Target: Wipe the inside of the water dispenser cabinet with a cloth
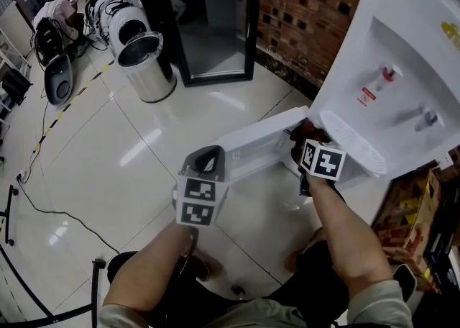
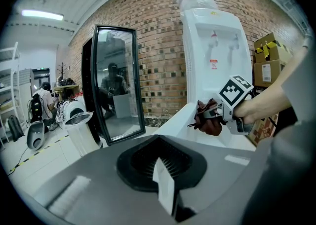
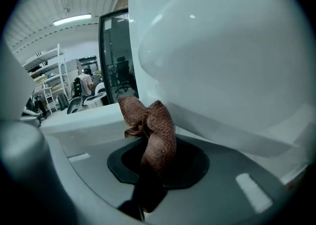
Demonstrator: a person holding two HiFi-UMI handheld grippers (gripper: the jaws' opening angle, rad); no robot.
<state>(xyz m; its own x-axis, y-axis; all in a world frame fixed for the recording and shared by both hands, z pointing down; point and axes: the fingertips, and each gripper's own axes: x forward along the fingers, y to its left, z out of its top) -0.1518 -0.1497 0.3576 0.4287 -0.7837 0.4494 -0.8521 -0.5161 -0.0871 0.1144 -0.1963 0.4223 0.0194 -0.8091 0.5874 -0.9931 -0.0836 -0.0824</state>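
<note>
The white water dispenser (image 1: 388, 82) stands at the right, its lower cabinet door (image 1: 259, 143) swung open toward me. My right gripper (image 1: 303, 145) is shut on a bunched brown cloth (image 1: 299, 138) and sits at the cabinet opening, just under the drip tray. In the right gripper view the cloth (image 3: 153, 132) stands up from the right gripper (image 3: 147, 182), close to the dispenser's white body (image 3: 222, 61). My left gripper (image 1: 208, 158) is shut and empty, held apart in front of the open door. The left gripper view shows the left gripper (image 2: 167, 189) and, beyond it, the cloth (image 2: 208, 119).
A steel bin (image 1: 147, 67) and a black-framed glass door (image 1: 208, 17) stand behind on the glossy tile floor. A brick wall (image 1: 309, 10) backs the dispenser. Cardboard boxes (image 1: 411, 211) sit at its right. Cables (image 1: 43, 211) run at the left. A person (image 2: 42, 101) is far off.
</note>
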